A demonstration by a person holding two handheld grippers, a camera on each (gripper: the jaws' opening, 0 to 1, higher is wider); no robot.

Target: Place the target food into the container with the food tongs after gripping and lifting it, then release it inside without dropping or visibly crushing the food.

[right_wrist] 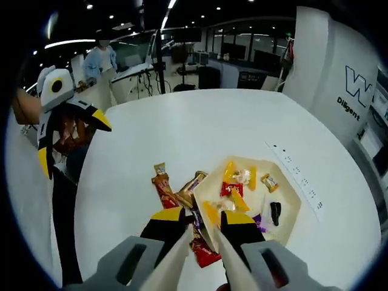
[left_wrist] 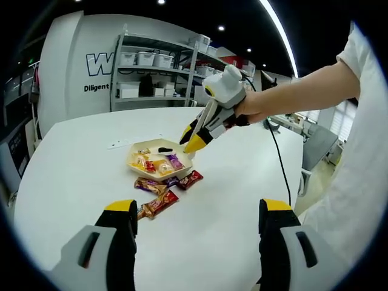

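Observation:
A beige hexagonal tray (left_wrist: 176,145) (right_wrist: 291,206) holding several wrapped candies sits mid-table. More wrapped candies lie loose beside it: a brown and red pair (left_wrist: 159,204), a red one (left_wrist: 190,179) (right_wrist: 203,251) and an orange one (right_wrist: 162,180). My right gripper (right_wrist: 203,218) (left_wrist: 191,138) is shut on cream food tongs (right_wrist: 179,251) (left_wrist: 209,112), whose ends hover at the tray's rim over the candies. I cannot tell whether the tongs hold a candy. My left gripper (left_wrist: 198,206) (right_wrist: 71,140) is open and holds nothing, short of the loose candies.
The round white table (left_wrist: 73,170) (right_wrist: 182,121) has bare room around the tray. A white power strip (right_wrist: 295,171) (left_wrist: 118,144) lies past the tray. A black cable (left_wrist: 280,167) runs off the table's right side. Shelving (left_wrist: 157,73) stands behind. A person in blue (right_wrist: 100,60) stands far off.

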